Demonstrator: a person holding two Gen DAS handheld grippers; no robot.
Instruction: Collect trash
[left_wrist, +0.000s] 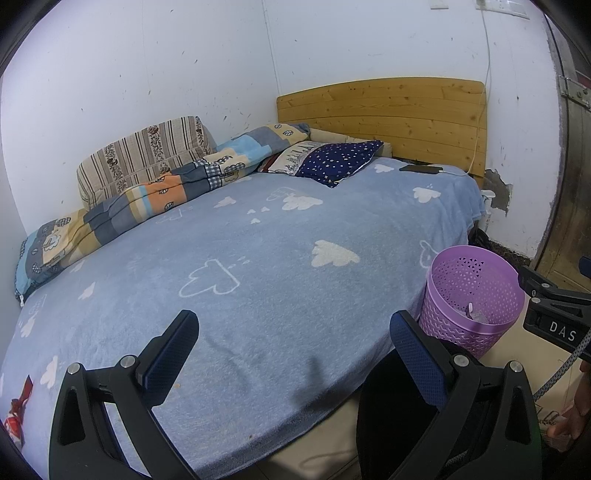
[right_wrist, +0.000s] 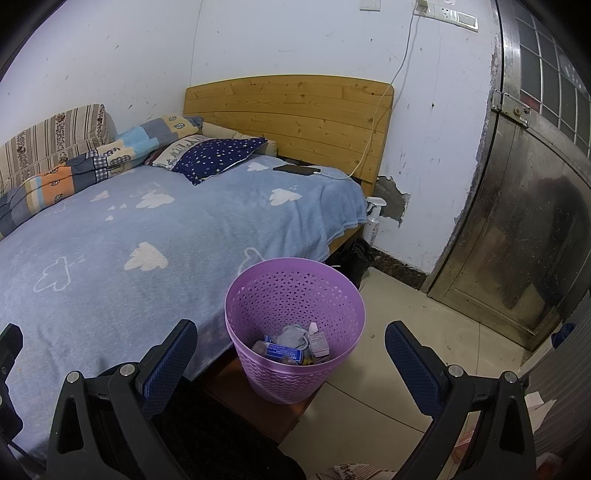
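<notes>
Trash is sitting mostly in the purple basket (right_wrist: 295, 332), which is standing on the floor right beside the bed (right_wrist: 110, 258), close enough that anything picked off the blanket needs only a short swing to drop in. Down inside I am seeing a blue box (right_wrist: 282, 352), a grey crumpled piece and a small carton. I am holding the right gripper (right_wrist: 290, 363) above the basket mouth with its jaws spread wide and nothing between them. I am keeping the left gripper (left_wrist: 293, 358) over the near edge of the bed, jaws likewise spread and empty. One red and white wrapper (left_wrist: 16, 415) is lying on the blanket at the far left of the left view, well apart from the basket, and I am judging it the next thing to fetch. The phone (right_wrist: 297, 170) charging near the headboard (right_wrist: 288, 110) is not trash, so I am leaving it alone.
</notes>
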